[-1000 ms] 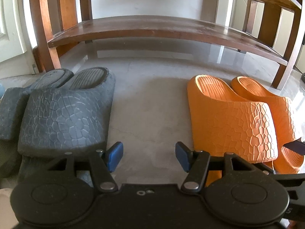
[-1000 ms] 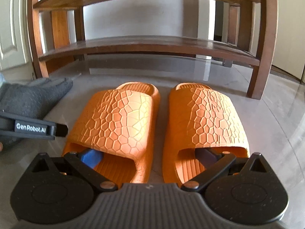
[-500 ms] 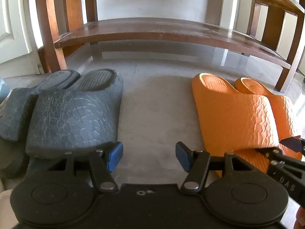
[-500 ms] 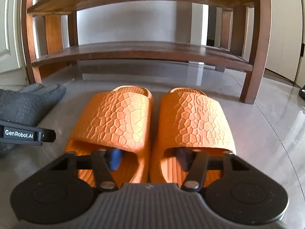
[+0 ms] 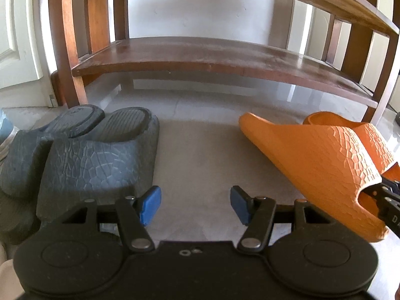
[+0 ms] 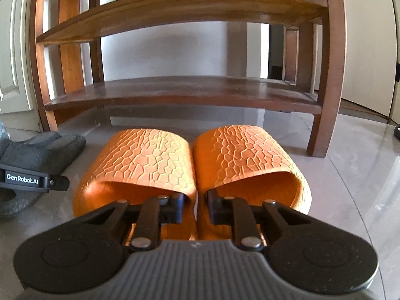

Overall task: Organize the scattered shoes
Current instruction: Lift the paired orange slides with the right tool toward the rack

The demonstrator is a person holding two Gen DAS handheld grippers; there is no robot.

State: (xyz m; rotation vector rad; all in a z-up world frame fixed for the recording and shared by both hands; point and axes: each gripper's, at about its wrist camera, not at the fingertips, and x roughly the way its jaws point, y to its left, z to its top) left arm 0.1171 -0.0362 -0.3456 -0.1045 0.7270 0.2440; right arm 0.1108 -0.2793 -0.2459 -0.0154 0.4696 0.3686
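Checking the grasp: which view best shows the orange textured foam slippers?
Right wrist view: both orange textured foam slippers fill the centre, the right gripper pinching their inner walls together. Left wrist view shows them side-on at its right edge, heels tilted up.

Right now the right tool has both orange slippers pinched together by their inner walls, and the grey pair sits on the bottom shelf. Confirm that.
Not quite. The grey pair sits on the floor in front of the rack, not on its bottom shelf, as the left wrist view shows. The right tool does pinch both orange slippers together by their inner walls.
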